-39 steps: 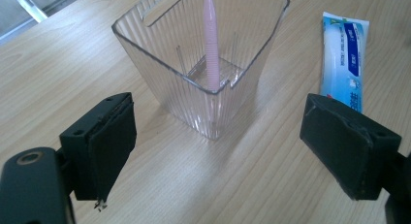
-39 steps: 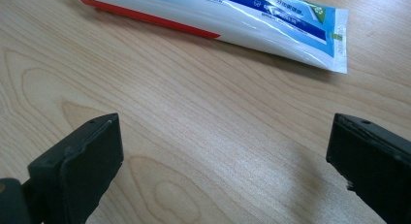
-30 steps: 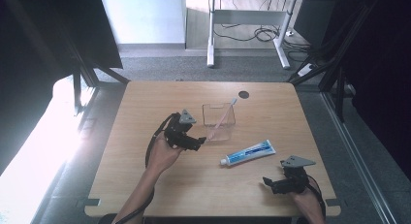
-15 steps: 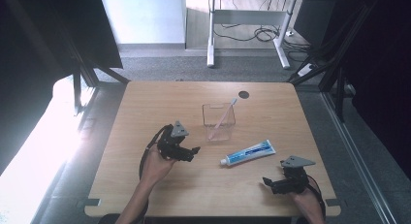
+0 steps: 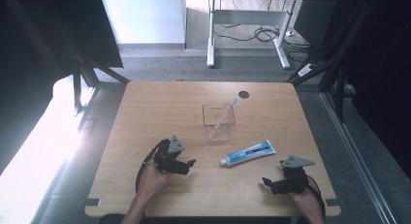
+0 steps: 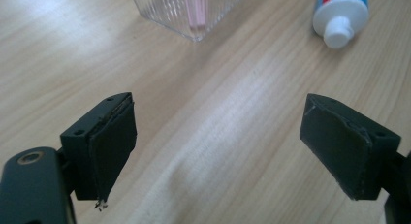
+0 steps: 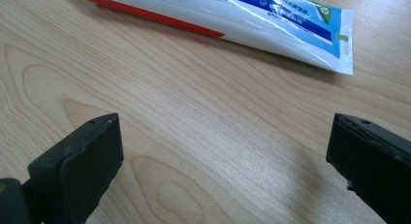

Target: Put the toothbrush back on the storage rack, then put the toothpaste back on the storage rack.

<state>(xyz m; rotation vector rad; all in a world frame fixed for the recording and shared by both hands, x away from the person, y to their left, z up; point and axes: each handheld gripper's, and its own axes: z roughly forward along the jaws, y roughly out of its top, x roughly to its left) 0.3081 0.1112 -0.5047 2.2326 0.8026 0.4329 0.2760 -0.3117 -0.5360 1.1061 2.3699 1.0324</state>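
So the light wooden bench (image 5: pixel 160 107) has a clear square plastic cup (image 5: pixel 219 121) sitting about dead centre, with a pink toothbrush (image 5: pixel 222 118) leaning inside it, head poking out toward 1 o'clock. Just off the cup at roughly 5 o'clock lies a white and blue toothpaste tube (image 5: pixel 248 152), flat on the wood, white cap end pointing to 8 o'clock and the crimped end to 2 o'clock.

The left tongs (image 5: pixel 186 165) are down at 7 o'clock from the cup, held in a hand low over the bench, jaws spread wide with nothing between them but bare wood. In the left gripper view the cup's ribbed base (image 6: pixel 186 13) sits at 12 o'clock and the tube's cap (image 6: pixel 339 23) at 1 o'clock, both well apart from the jaws.

The right tongs (image 5: pixel 270 184) are at 5 o'clock from the tube, near the front edge, also wide and empty. The right gripper view has the tube (image 7: pixel 218 15) lying across the top, near but not touching the jaws.
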